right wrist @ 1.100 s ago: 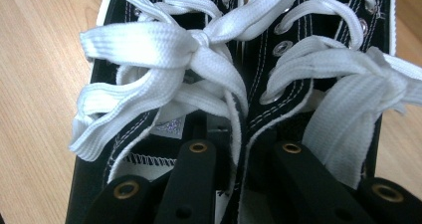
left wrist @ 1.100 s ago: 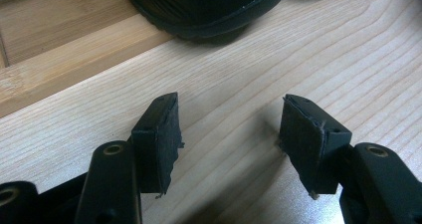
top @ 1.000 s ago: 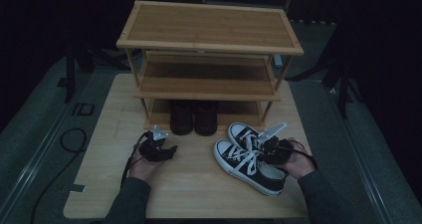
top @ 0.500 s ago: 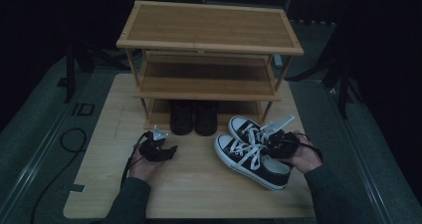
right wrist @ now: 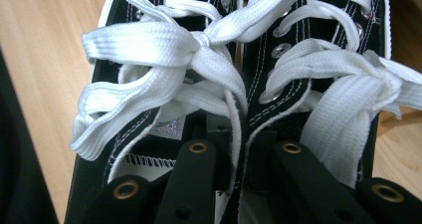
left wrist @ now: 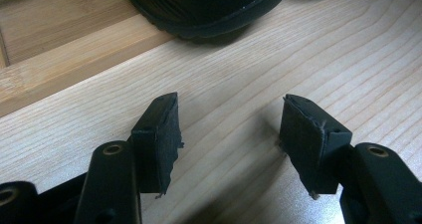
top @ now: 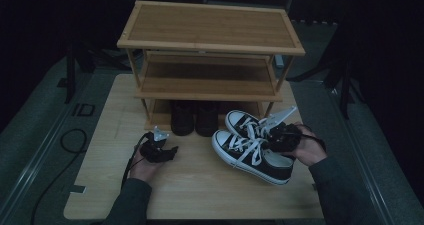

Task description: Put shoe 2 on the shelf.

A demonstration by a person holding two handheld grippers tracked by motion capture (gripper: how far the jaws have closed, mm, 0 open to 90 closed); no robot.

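Claw (right wrist: 238, 149) on my right clamps both sneakers (top: 252, 147) together before the rack (top: 210, 65), unshelved; left claw (left wrist: 239, 134) gapes empty.

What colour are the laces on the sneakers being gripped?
White, against black canvas sneakers; the laces show best in the right gripper view.

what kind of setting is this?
Probably a staged recording bench, not a home: a bamboo shoe rack stands on a pale wooden table, dark boots under it, black stands in darkness around.

Wooden table (top: 200, 185) bears shoe rack (top: 210, 40), sneakers (top: 252, 150) and boots (top: 194, 117).
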